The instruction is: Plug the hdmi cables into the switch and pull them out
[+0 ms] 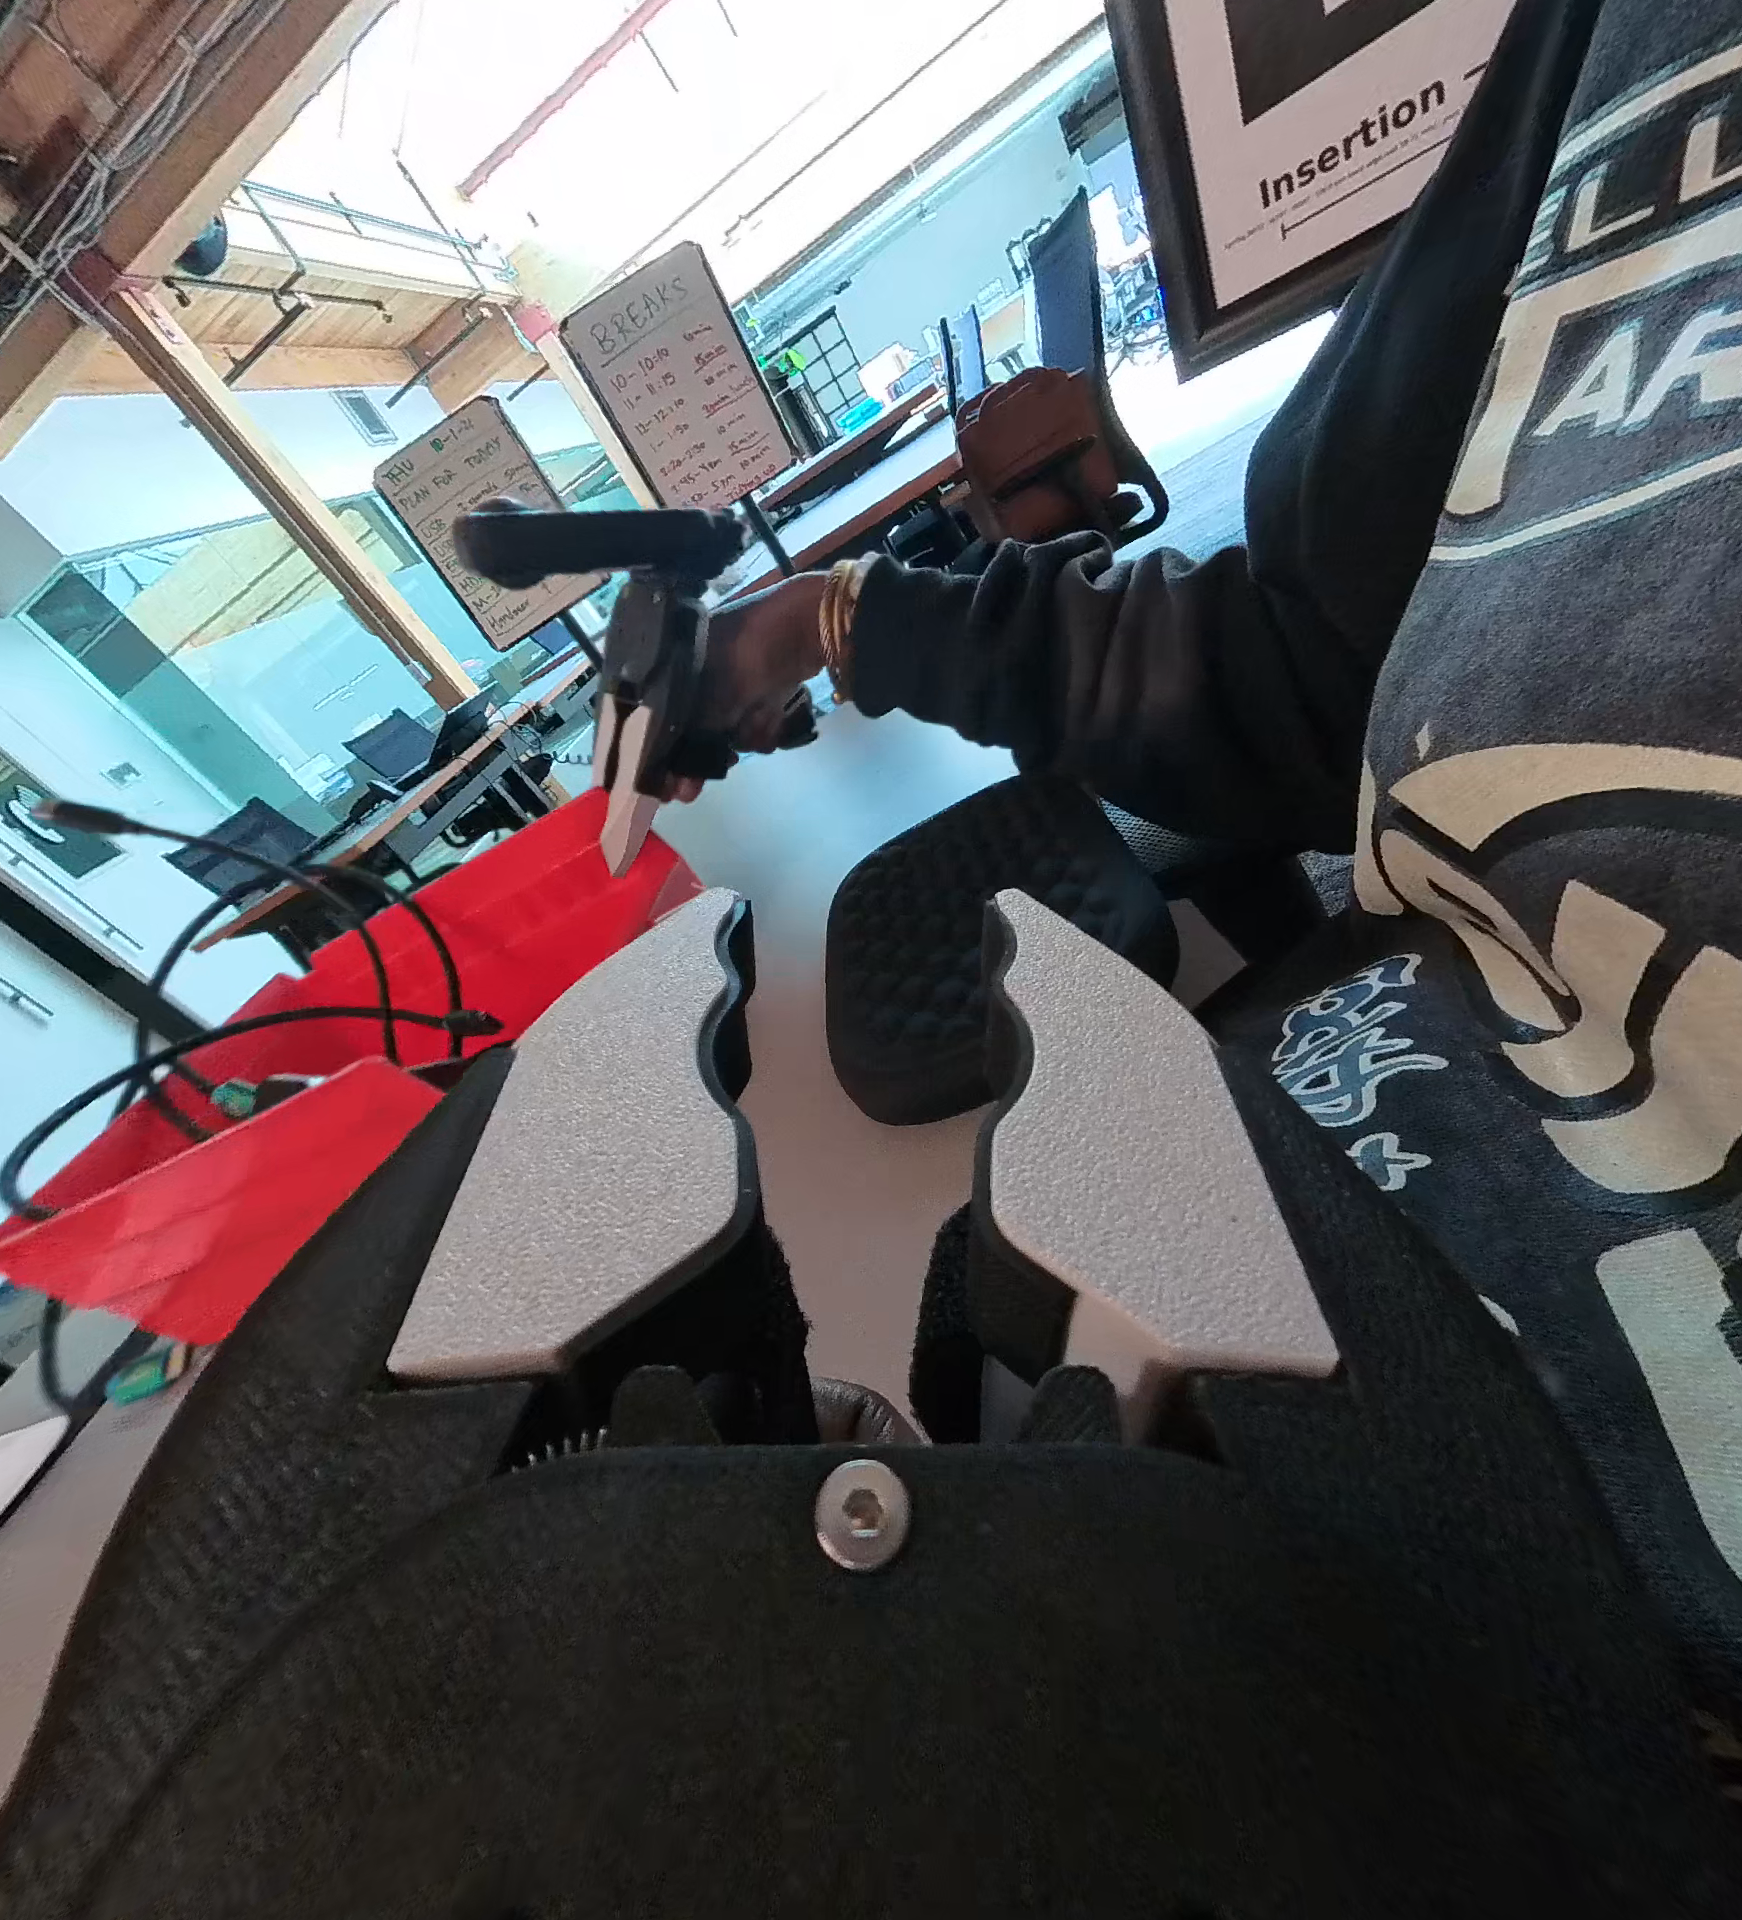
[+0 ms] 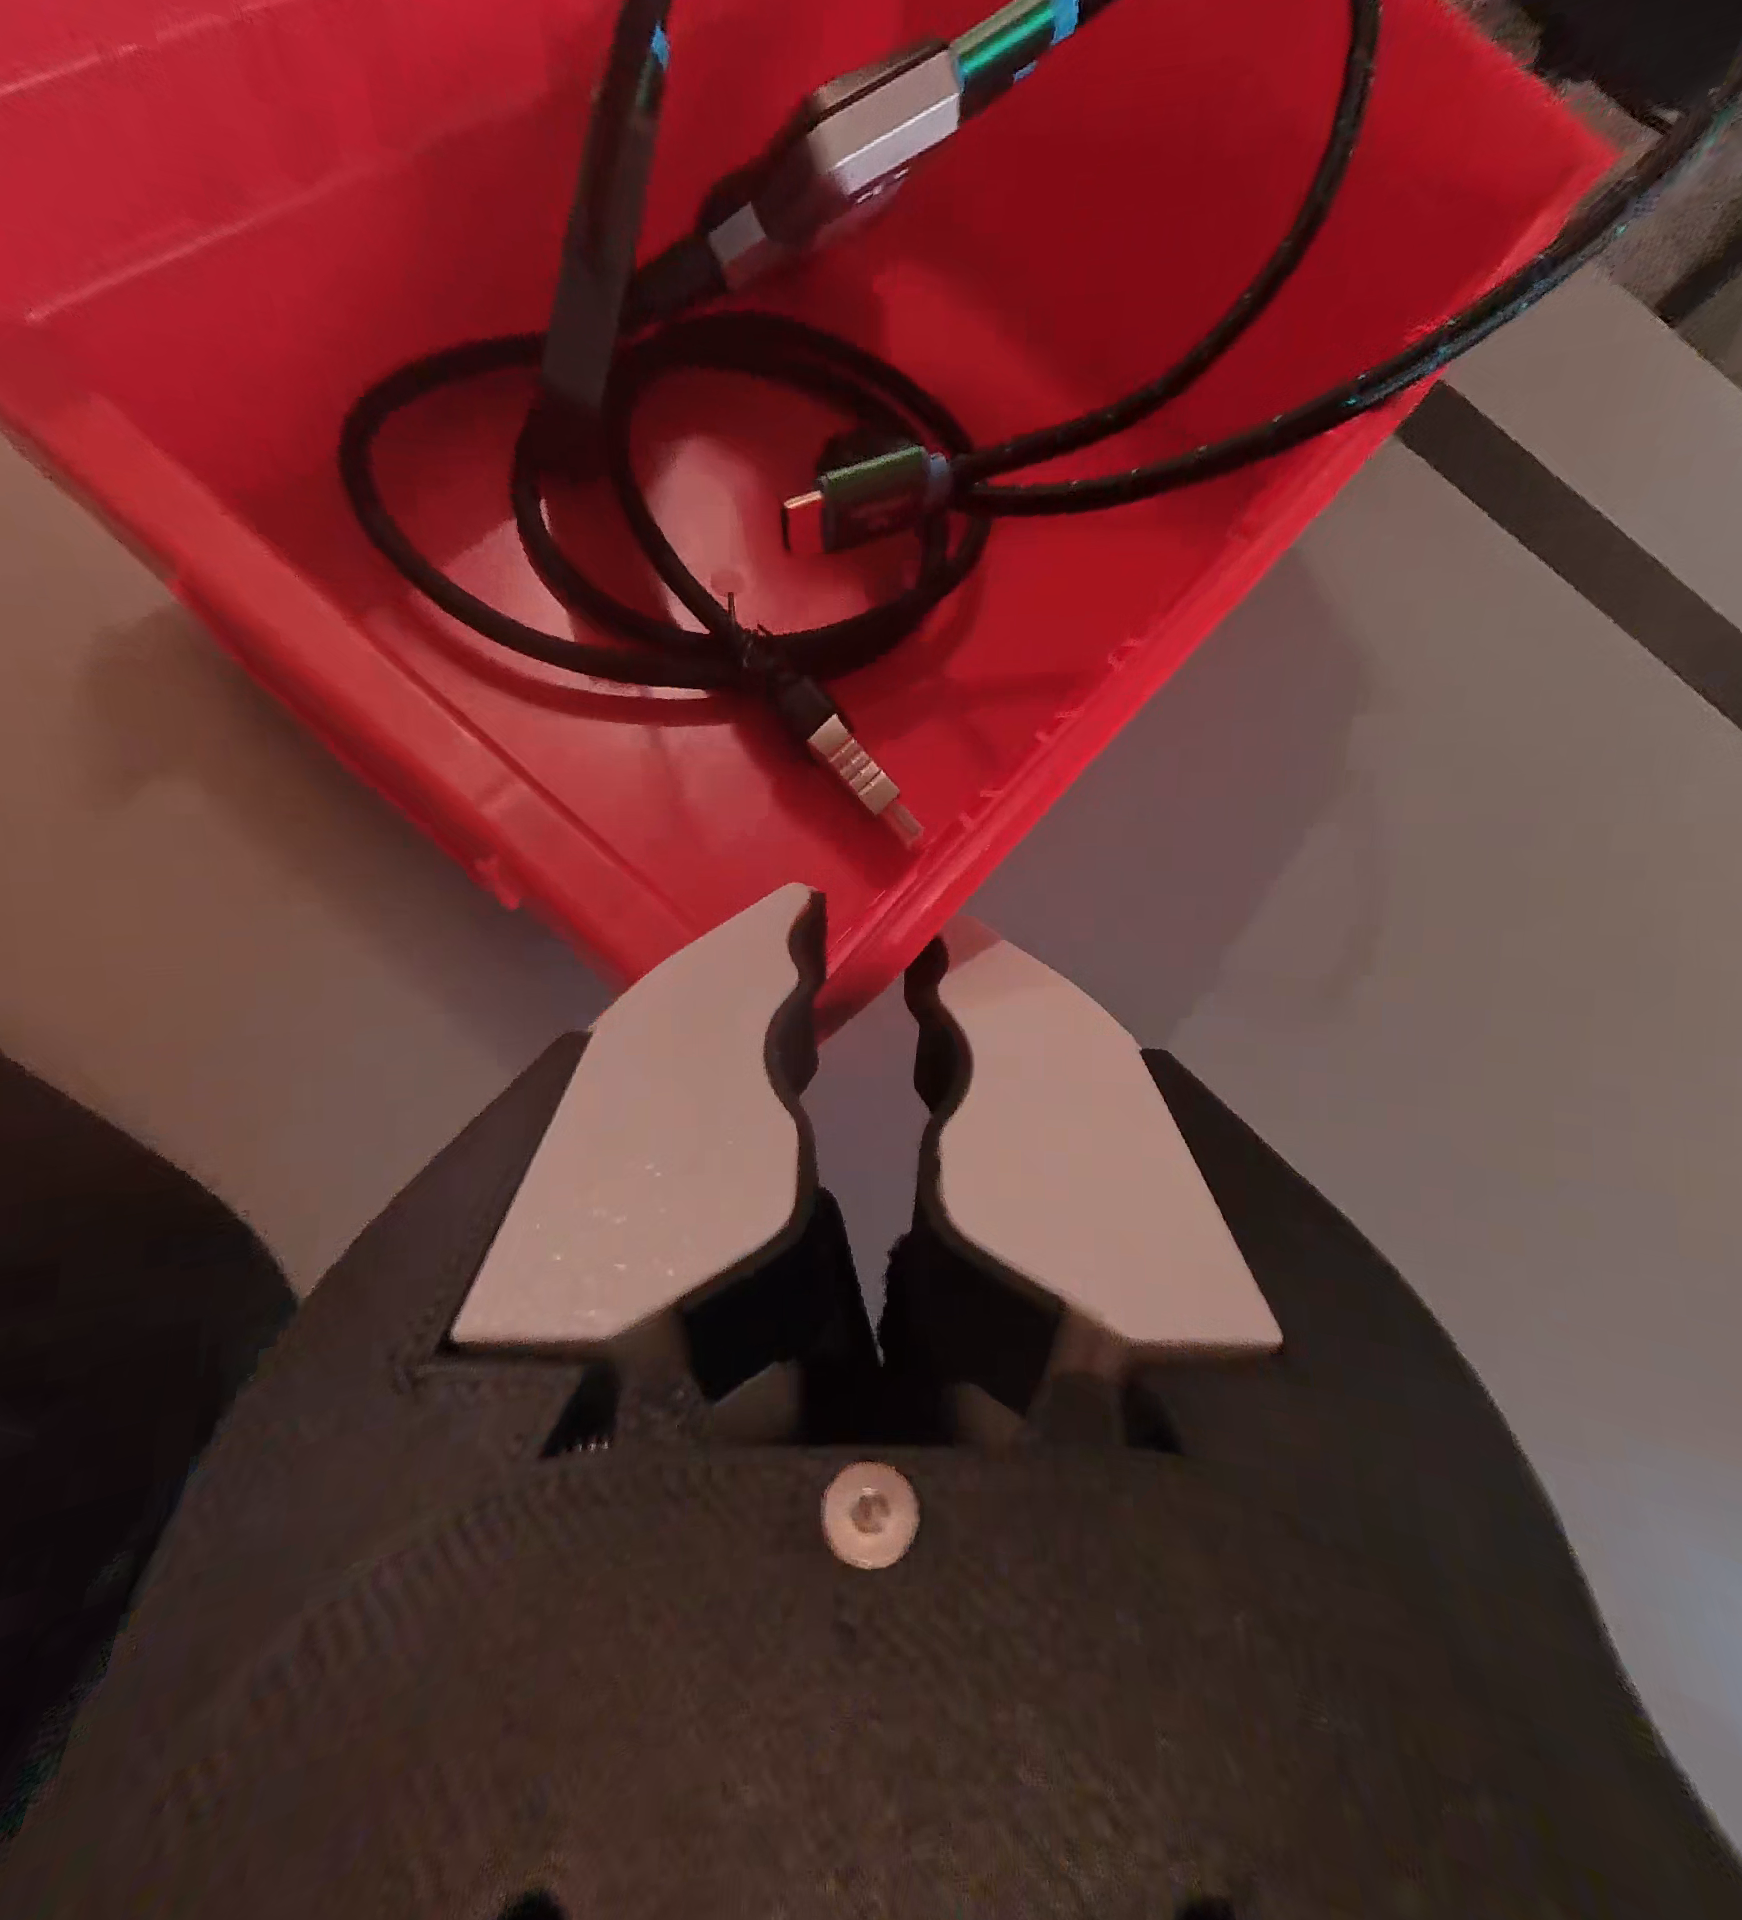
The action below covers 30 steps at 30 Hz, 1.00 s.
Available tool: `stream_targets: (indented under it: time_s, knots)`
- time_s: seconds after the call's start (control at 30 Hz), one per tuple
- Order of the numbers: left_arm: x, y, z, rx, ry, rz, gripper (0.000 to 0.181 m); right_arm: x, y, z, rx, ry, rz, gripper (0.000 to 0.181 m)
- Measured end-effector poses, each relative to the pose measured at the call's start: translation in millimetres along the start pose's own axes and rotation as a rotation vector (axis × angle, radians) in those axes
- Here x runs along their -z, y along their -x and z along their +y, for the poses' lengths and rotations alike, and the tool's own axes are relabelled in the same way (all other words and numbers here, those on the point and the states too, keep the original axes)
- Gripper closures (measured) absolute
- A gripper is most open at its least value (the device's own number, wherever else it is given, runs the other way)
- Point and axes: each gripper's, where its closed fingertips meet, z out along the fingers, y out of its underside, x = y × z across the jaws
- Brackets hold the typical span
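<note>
The hdmi cables [image 2: 659, 540], limp braided coils with rigid plugs best gripped by the plug body, lie in the red bin [image 2: 223, 343] on the table [image 2: 1469, 935]; right tongs [image 2: 872, 935] and left tongs [image 1: 867, 925] both gape, empty.

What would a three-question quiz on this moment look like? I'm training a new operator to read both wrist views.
1. True or false: the right claw is shut on a cable.
2. Where do the black braided cables lie? A) on the bare table B) inside the red bin C) in the left claw
3. Fill in: the right claw hovers at the bin's near ____.

Key:
1. False; its fingers stand a little apart with nothing between them.
2. B, though some cable runs out over the rim.
3. Corner.
</note>
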Motion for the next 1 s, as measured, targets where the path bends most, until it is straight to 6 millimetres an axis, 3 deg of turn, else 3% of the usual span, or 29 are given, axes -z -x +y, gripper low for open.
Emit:
stream_targets:
  time_s: [0.33, 0.53, 0.8, 1.0]
  knots:
    - [-0.3, 0.1, 0.2, 0.001, 0.0, 0.001, 0.14, -43.9, 111.0, -70.3, 0.152, 0.006, -0.124, 0.163]
    - [-1.2, 0.2, 0.5, 0.004, -0.003, 0.005, 0.14, -67.5, 163.5, -107.1, 0.185, -0.039, -0.138, 0.164]
    - [0.0, -0.1, -1.1, 0.001, -0.013, 0.003, 0.14, -101.0, 223.1, -153.8, 0.331, -0.021, -0.149, 0.162]
    - [0.2, -1.2, -1.8, -0.004, -0.015, 0.006, 0.14, -125.0, 249.5, -182.7, 0.36, -0.034, -0.161, 0.16]
